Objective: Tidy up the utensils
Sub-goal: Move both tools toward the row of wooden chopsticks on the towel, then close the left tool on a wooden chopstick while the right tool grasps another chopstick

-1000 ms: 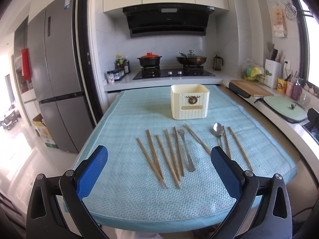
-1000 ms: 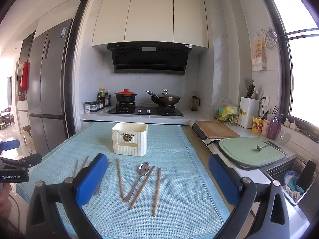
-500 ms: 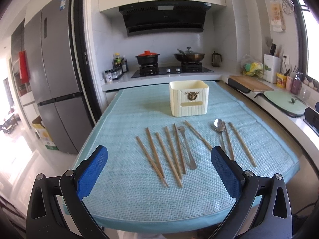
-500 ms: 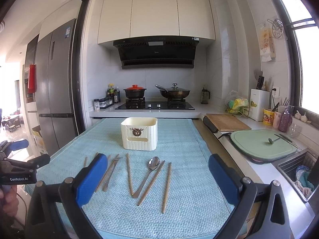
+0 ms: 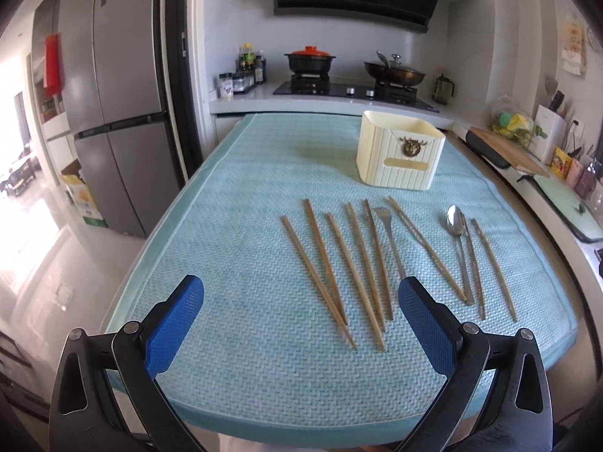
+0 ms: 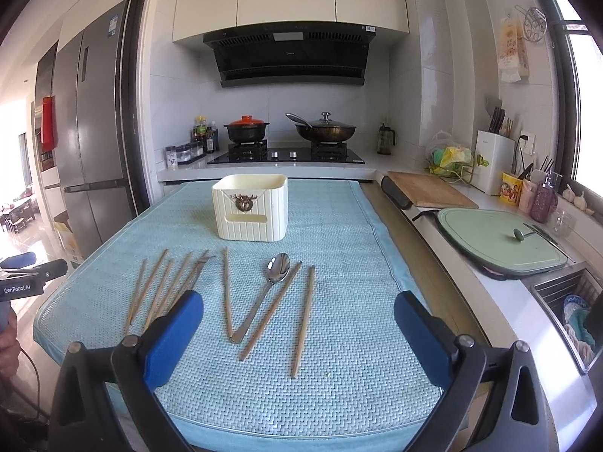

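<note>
On the blue mat point(image 5: 233, 226), five chopsticks point(image 5: 331, 263) fan out at the left, then a fork point(image 5: 392, 241), another chopstick point(image 5: 426, 245), a spoon point(image 5: 458, 233) and two more sticks point(image 5: 490, 263) at the right, all flat and short of the cream holder point(image 5: 399, 158) standing upright behind them. The left gripper point(image 5: 301, 320) hangs above the mat's near edge, jaws spread wide and empty. The right gripper point(image 6: 297, 335) hangs likewise, wide apart and empty, over the spoon point(image 6: 273, 275) and nearby sticks.
</note>
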